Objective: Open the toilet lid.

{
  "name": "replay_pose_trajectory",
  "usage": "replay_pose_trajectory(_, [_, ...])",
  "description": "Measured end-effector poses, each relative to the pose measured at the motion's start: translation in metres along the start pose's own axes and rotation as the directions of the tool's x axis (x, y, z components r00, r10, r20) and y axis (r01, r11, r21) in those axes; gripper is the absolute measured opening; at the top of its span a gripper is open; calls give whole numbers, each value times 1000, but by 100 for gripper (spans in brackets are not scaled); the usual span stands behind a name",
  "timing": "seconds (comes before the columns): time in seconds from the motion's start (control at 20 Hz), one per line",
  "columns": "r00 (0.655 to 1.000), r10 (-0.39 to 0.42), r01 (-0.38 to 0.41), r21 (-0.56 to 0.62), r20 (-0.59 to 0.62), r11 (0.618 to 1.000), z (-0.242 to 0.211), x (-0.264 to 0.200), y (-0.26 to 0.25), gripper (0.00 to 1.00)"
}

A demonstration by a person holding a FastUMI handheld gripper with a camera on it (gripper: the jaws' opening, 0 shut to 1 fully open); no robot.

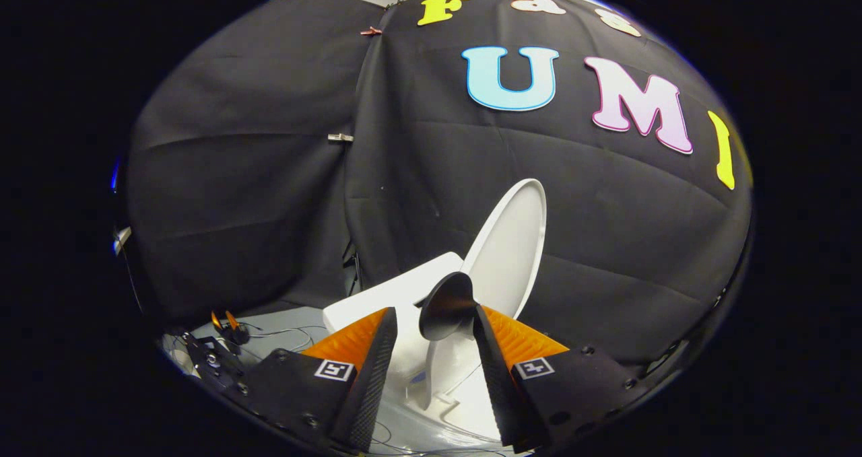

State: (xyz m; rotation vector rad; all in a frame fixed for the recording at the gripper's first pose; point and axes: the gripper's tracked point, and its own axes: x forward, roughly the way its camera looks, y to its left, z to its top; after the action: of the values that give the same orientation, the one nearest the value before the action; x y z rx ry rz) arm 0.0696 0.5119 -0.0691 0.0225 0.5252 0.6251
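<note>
Already I judge the job nearly done: the toilet lid (508,248) stands raised above the toilet (397,295), just beyond my hand-held gripper (431,339), fingers spread, holding nothing

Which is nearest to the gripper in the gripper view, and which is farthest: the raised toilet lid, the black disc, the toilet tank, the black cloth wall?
The gripper is open.
1. Black disc: at the fingertips, touching the right one.
2. and 3. Raised toilet lid, just beyond the disc, and toilet tank, beside the lid beyond the left finger: too close to call.
4. Black cloth wall: behind everything.
</note>
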Motion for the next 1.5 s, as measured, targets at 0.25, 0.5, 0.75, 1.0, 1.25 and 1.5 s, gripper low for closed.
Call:
replay_pose_trajectory(0.25, [995, 99, -99, 16, -1, 995, 1, 0, 29, 100])
replay_pose_trajectory(0.5, [992, 120, -120, -17, 26, 993, 8, -1, 35, 100])
replay_pose_trajectory(0.75, [987, 134, -135, 11, 85, 991, 28, -7, 33, 100])
replay_pose_trajectory(1.0, [967, 193, -201, 29, 169, 979, 54, -34, 36, 99])
replay_pose_trajectory(1.25, [945, 200, -211, 14, 258, 977, 76, -76, 23, 99])
replay_pose_trajectory(1.5, [934, 85, -91, 2, 347, 996, 105, -117, -34, 99])
